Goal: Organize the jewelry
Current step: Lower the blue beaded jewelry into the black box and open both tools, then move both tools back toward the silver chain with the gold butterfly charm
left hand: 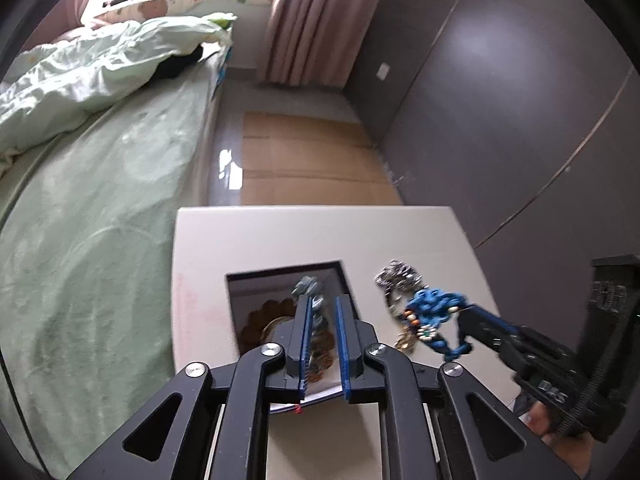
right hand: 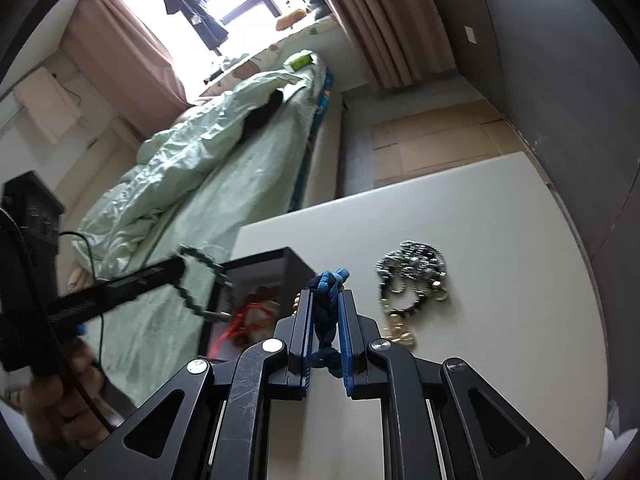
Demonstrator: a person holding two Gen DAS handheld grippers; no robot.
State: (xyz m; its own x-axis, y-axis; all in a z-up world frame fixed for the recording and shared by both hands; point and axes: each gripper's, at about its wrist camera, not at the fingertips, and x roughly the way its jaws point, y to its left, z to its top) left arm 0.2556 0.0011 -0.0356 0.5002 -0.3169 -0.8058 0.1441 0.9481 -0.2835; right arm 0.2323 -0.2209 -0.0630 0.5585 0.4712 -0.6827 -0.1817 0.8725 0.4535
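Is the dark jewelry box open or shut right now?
Open. The left wrist view looks down into the box: no lid covers it, and brown pieces lie inside beneath the grey piece held by the left gripper.

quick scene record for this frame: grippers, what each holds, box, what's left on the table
left gripper: shut on grey chain bracelet, held above the open box
right gripper: shut on blue braided bracelet, lifted off the table
black box: open, on white table, jewelry already inside, pieces not clearly identifiable
remaining on table: silver chain pile with a gold piece at its near end, right of the box
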